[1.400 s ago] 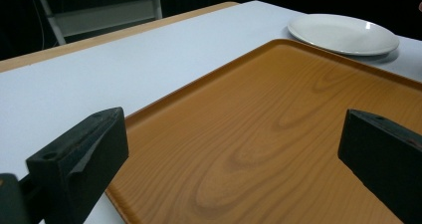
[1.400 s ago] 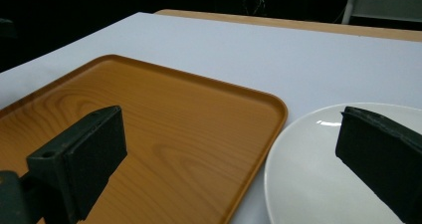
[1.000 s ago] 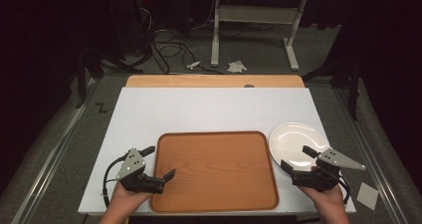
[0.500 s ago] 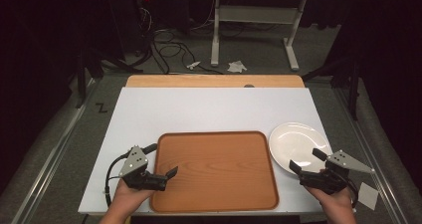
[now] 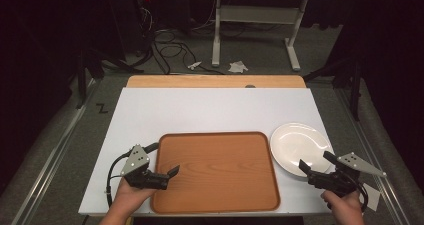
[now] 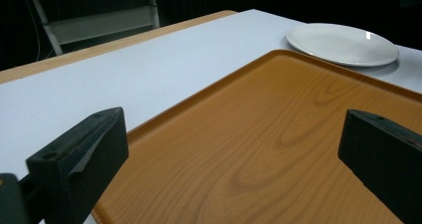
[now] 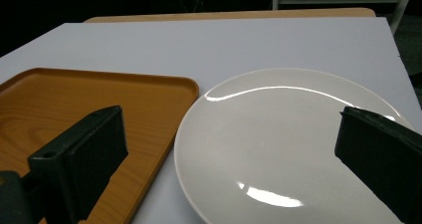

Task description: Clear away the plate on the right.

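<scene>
White bench (image 5: 210, 110): right tool (image 5: 320, 166) has drawn back from the plate (image 5: 300, 145), jaws apart; left tool (image 5: 167, 174) stays apart over the tray (image 5: 220, 170).

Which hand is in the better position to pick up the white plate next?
The right. Its tongs are open and sit just at the near rim of the white plate, facing it. The left tongs are at the tray's left edge, with the whole tray between.
</scene>
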A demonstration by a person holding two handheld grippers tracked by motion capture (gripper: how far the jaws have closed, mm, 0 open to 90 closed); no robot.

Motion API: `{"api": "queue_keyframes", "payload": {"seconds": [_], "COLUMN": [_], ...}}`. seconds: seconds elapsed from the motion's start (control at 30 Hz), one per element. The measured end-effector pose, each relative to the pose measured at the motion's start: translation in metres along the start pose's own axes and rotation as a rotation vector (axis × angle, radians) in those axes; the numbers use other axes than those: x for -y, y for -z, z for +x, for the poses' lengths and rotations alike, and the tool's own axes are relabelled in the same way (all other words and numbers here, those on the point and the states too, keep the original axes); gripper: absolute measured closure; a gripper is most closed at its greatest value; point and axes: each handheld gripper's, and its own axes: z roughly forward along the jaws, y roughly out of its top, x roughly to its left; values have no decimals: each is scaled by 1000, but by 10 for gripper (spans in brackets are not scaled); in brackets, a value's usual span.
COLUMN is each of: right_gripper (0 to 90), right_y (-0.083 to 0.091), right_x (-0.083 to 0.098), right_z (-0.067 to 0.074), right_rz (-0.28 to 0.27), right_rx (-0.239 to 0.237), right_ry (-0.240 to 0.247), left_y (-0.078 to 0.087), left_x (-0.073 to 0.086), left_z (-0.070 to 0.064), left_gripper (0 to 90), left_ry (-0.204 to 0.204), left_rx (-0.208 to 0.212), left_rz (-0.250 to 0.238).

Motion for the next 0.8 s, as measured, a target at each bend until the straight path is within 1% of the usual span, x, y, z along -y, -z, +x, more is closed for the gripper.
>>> {"api": "queue_keyframes", "payload": {"seconds": [0.1,0.27,0.3,0.47,0.6,0.8], "right_gripper": [9,9,9,9,9,9], "right_y": [2,6,6,11,12,13], "right_x": [1,3,3,6,8,6], "right_z": [-3,-12,-12,-23,-27,-28], "right_rz": [0,-6,-6,-7,-1,5], "right_rx": [0,13,13,33,43,43], "right_ry": [0,-35,-35,-51,-62,-45], "left_y": [-1,-4,-4,-6,-6,-5], "left_x": [0,-1,-1,-2,-2,-2], "left_z": [0,0,0,0,0,1], "left_gripper": [1,1,1,1,2,2], "left_ry": [-1,-1,-1,-6,-5,-1], "left_rx": [3,8,8,10,8,3], "left_rz": [1,1,1,0,-4,-10]}}
